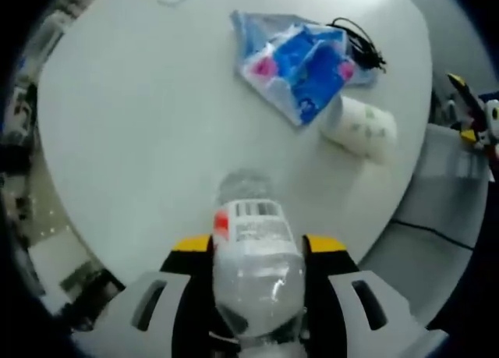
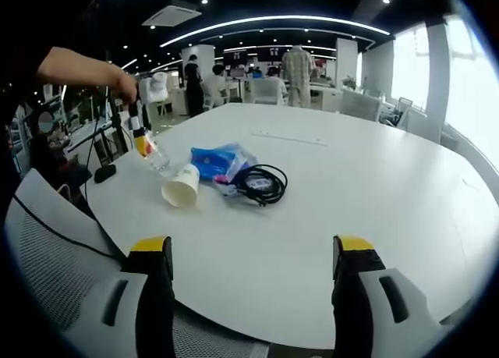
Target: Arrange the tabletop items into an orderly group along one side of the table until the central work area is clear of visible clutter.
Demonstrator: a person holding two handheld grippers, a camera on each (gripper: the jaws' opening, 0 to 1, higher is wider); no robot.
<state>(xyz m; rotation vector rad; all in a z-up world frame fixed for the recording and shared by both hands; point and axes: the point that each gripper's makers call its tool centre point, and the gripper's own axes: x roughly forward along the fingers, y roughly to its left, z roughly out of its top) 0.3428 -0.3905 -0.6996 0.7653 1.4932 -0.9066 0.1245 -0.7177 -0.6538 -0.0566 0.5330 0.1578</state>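
Left gripper (image 1: 257, 253) clamps the bottle (image 1: 253, 272) above the bench (image 1: 140, 140); right gripper (image 2: 248, 256) is open, empty. I'd stand it by the cup (image 1: 360, 125) near the edge, then release.

This is a big open office. A large round white table (image 2: 366, 210) stands in a wide room with a dark ceiling, small round ceiling lights (image 2: 204, 0) and a long curved strip of white light (image 2: 273, 20). White mesh office chairs (image 2: 54, 249) sit at the table. Further back are more desks and chairs, people standing (image 2: 299, 76), and tall bright windows (image 2: 409, 65) on one side.
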